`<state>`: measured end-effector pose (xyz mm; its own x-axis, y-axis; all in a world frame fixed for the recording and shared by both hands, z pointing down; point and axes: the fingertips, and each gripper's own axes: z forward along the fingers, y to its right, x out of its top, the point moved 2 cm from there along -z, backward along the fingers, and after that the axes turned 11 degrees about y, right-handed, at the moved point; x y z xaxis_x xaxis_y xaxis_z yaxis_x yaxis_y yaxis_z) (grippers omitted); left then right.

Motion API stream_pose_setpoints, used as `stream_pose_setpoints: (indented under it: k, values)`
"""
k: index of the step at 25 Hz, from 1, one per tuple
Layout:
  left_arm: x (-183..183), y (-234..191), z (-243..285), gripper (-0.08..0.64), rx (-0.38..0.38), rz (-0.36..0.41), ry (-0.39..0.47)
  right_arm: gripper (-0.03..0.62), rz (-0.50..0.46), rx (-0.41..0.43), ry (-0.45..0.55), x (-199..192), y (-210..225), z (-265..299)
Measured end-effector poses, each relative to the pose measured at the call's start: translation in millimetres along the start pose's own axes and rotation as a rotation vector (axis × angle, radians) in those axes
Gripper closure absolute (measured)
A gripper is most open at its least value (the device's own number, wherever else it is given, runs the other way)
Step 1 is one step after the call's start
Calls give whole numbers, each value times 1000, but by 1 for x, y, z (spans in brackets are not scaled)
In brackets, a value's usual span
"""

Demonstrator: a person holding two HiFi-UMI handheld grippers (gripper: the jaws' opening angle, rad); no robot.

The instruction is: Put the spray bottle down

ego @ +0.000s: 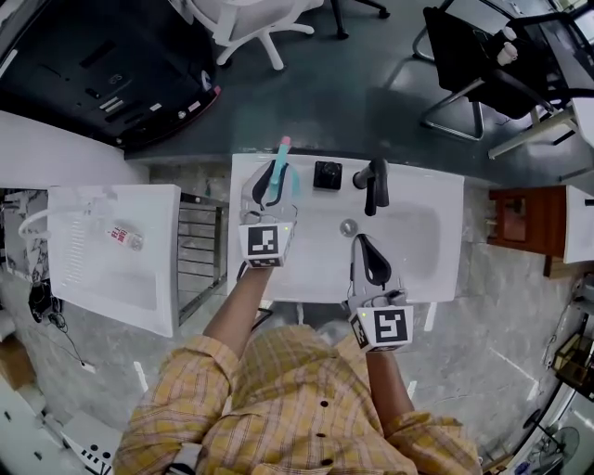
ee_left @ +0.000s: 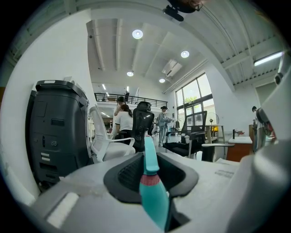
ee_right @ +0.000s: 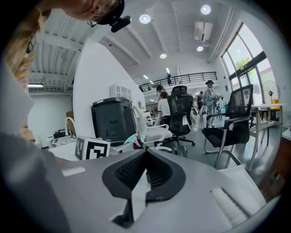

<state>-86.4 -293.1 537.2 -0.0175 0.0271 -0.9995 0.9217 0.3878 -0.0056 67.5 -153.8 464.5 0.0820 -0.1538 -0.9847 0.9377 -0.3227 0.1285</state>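
1. Looking down from the head camera: a person in a yellow checked shirt [ego: 297, 408] stands at a white washbasin [ego: 422, 232], a gripper in each hand, both reaching over the basin.
2. The left gripper [ego: 272, 184] has the spray bottle [ego: 280, 162]. The teal body is pinched between the two black fingers [ee_left: 125, 175], which press on it from either side.
3. The left gripper view confirms it: teal bottle, pink collar and slim teal nozzle rise right up the middle between the pads.
4. The bottle sits over the back left corner of the basin top, with its pink tip pointing away from the person. I cannot tell whether its base touches the counter.
5. Just to its right on the back ledge is a small black square fitting [ego: 327, 174], and further right the black faucet [ego: 374, 181]. The bottle is apart from both.
6. The right gripper [ego: 364, 243] hangs over the front half of the bowl, near the drain [ego: 348, 226] and well apart from the bottle.
7. Its own view shows the fingertips brought together with nothing between them, only a thin sliver of light lower down between the pads.
8. That same view catches the left gripper's marker cube [ee_right: 93, 148] off to the side, with the bottle's teal and pink end just beyond it.
9. Around the edges are a second white counter [ego: 111, 250] on the left, a white office chair [ego: 251, 23] beyond the basin, and a brown cabinet [ego: 524, 218] on the right.
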Motion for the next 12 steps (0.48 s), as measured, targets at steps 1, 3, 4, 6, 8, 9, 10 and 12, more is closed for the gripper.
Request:
stream_pose_setpoints:
  k: [1, 3, 4, 6, 8, 9, 10, 12]
  values:
    - [-2, -1, 2, 466, -1, 5, 0, 591, 2, -1, -3, -2, 1, 0]
    - [-6, -2, 7, 466, -6, 12, -3, 591, 3, -3, -10, -4, 3, 1]
    - [-7, -1, 9, 466, -10, 15, -5, 591, 0, -3, -13, -4, 4, 2]
    - [-9, -1, 13, 466, -17, 23, -4, 591, -4, -4, -17, -2, 5, 3]
    - [-11, -2, 15, 465, -19, 18, -2, 591, -5, -7, -21, -4, 7, 4]
    - [-12, -2, 15, 465, -20, 15, -1, 591, -5, -9, -24, -6, 7, 5]
    - [-13, -3, 16, 465, -22, 14, -1, 591, -5, -10, -27, -7, 8, 6]
    - [-16, -4, 16, 463, -22, 18, -5, 591, -5, -10, -32, -9, 9, 7]
